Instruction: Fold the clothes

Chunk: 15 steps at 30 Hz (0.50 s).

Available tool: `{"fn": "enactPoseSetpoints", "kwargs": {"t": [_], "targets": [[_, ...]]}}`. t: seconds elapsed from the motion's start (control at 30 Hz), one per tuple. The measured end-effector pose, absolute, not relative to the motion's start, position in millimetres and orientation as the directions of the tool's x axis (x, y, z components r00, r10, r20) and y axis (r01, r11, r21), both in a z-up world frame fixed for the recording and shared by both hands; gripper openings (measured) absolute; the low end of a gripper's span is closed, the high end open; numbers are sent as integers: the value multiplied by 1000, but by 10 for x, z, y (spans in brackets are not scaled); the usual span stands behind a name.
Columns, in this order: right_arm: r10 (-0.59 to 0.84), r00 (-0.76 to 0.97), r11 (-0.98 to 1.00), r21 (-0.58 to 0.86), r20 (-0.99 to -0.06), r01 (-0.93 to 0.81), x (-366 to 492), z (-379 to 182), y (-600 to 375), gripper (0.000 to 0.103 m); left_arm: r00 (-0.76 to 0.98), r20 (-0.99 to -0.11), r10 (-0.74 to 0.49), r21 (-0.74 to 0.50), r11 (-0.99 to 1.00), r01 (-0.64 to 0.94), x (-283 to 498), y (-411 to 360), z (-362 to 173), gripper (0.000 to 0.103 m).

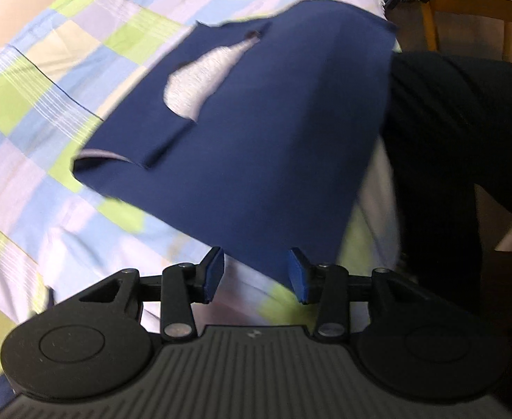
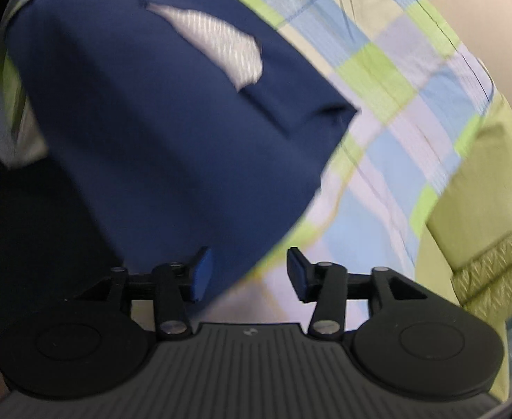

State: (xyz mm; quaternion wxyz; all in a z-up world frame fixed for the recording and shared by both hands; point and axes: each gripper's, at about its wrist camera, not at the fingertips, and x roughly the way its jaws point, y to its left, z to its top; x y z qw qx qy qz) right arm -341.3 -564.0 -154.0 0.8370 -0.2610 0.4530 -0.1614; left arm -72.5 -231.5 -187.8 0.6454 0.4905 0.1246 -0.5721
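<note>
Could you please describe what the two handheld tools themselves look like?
Both the left tool and the right tool look alike: matte black bodies with a ribbed grey centre panel, two round black discs, silver pivot screws, and blue pads on the fingers. No cables or sleeves show.

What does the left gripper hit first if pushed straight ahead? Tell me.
Most likely the navy garment: its near edge lies just ahead of the open left gripper, spread over the checked bedsheet. Blur leaves depth uncertain; the fingers may skim the sheet first.
</note>
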Motion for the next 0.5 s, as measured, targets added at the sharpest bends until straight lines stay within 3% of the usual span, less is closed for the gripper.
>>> {"fn": "enactPoseSetpoints", "kwargs": {"t": [0.07,0.1,0.23,0.43,0.5], "targets": [[-530,524,792,-610,-667,23,-3496,-1638,-5591,51,356,-697,-622,562,-166,810,-846,-2295,-1987,48],[-540,518,781,-625,-663,14,-3546,-1703,-5557,59,376,-678,-631,604,-188,774,-900,-2281,-2043,48],[-554,522,737,-674,-648,-54,-3579,-1899,-5444,73,384,-634,-672,695,-276,664,-1054,-2215,-2206,49],[-588,546,642,-755,-597,-133,-3570,-2189,-5427,75,379,-623,-685,718,-308,624,-1124,-2173,-2315,49],[-594,563,614,-776,-575,-145,-3530,-2268,-5458,80,371,-629,-683,707,-305,638,-1149,-2166,-2303,49]]}}
